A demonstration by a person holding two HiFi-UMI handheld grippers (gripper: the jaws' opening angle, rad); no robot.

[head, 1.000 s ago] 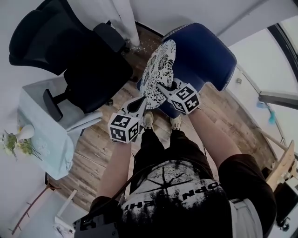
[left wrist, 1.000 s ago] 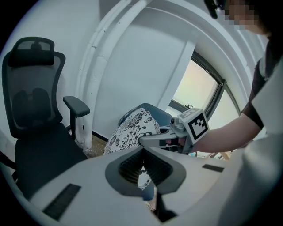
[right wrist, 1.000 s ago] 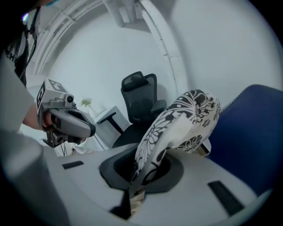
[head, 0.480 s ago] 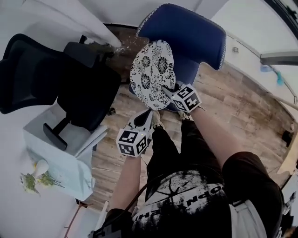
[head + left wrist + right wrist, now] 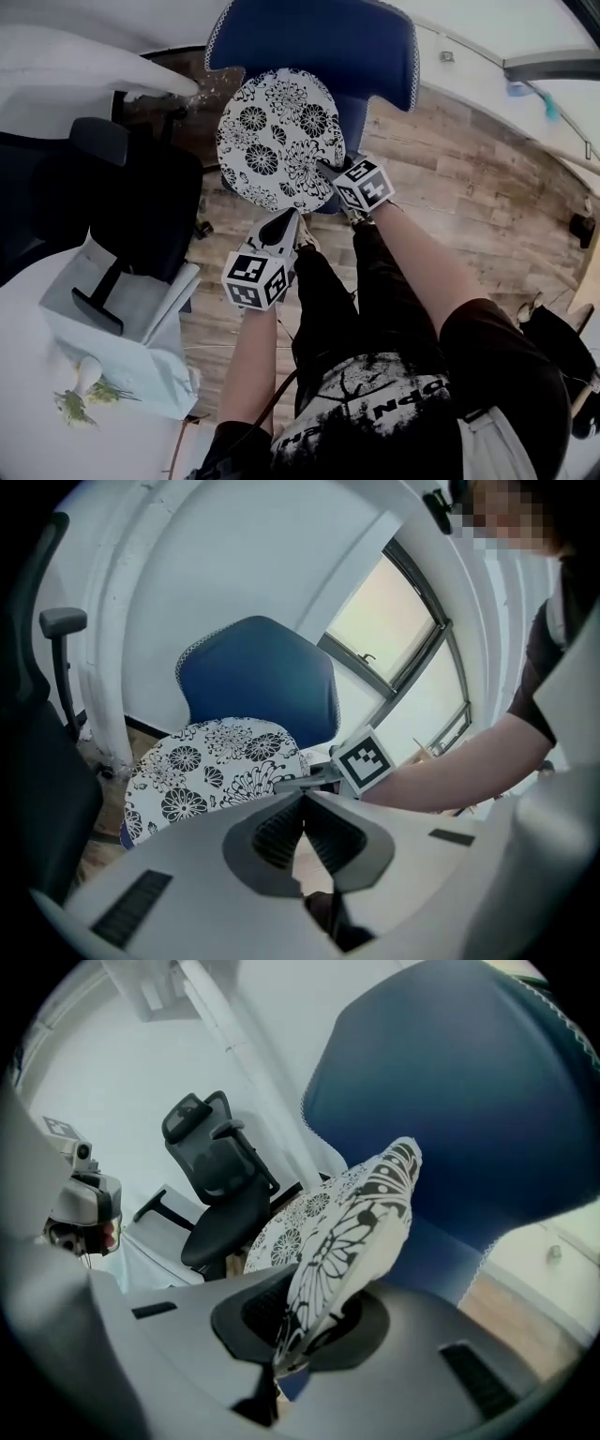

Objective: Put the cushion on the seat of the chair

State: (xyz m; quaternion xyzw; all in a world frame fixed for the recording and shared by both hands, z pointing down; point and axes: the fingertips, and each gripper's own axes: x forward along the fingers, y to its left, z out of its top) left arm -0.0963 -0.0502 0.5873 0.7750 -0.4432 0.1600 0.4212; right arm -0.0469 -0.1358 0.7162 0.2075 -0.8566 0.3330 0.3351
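A round white cushion (image 5: 277, 141) with black flowers lies nearly flat over the seat of the blue chair (image 5: 319, 42), its back rising behind. My right gripper (image 5: 330, 176) is shut on the cushion's near right edge. In the right gripper view the pinched fabric (image 5: 347, 1232) stands up between the jaws of the right gripper (image 5: 309, 1316). My left gripper (image 5: 284, 225) hovers just short of the cushion's near rim, shut and empty. In the left gripper view the cushion (image 5: 211, 771) lies ahead of the closed left gripper (image 5: 302, 803), apart from it.
A black office chair (image 5: 141, 206) stands left of the blue one. A table with a pale cloth (image 5: 122, 319) and a small vase of flowers (image 5: 80, 384) is at the lower left. The person's legs (image 5: 328, 281) are close to the seat's front. The floor (image 5: 469, 187) is wooden.
The cushion has swung from standing on edge to lying almost flat, and has come lower over the seat. Both grippers have moved down with it.
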